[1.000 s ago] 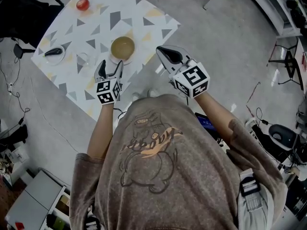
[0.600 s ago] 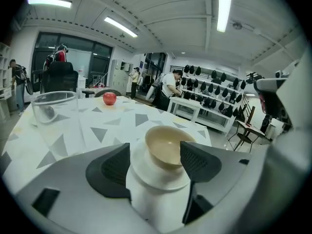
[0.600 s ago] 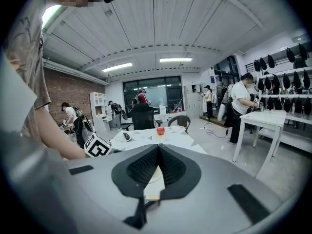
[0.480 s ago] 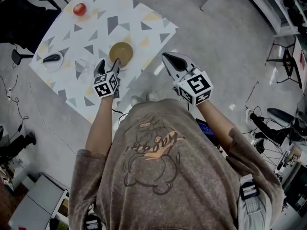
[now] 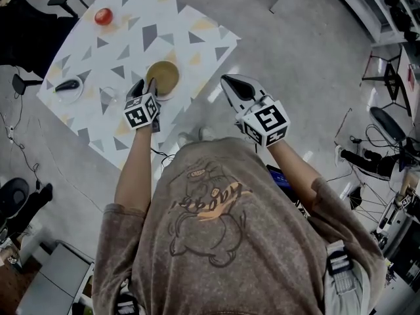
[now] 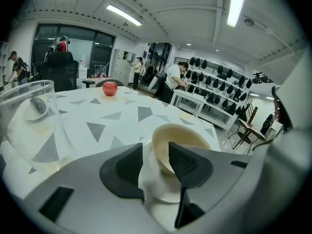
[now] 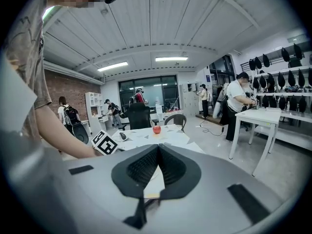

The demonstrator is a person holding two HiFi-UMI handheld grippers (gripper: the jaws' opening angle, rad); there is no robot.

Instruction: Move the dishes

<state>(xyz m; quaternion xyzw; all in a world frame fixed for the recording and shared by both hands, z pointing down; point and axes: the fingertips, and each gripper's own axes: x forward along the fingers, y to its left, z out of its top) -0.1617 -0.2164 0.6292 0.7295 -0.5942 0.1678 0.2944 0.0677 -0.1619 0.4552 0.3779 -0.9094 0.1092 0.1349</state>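
Over the near edge of the table [image 5: 131, 38], the head view shows my left gripper [image 5: 146, 86] right at the bowl [image 5: 163, 75], which sits close to the table's near edge. My right gripper [image 5: 230, 82] hangs off to the side above the floor, well apart from any dish. An apple [image 5: 102, 16], a small plate [image 5: 68, 86] with something dark on it and a glass [image 5: 108, 97] stand farther off. From the left gripper view, my jaws stand apart and grip nothing yet. The bowl's near wall and the white saucer [image 6: 159, 188] under it lie in the gap between them, though I cannot tell whether either pad touches. The bowl stands upright, mouth up. It is round, so it has no long axis across the table, only its vertical one. I judge it glazed ceramic: stiff, slick, breakable, with some weight. I would pinch its wall at the rim, one jaw inside and one outside. Lifting by the saucer risks the bowl sliding on it. From the right gripper view, those jaws meet at their tips with nothing between them, and the table lies far ahead.
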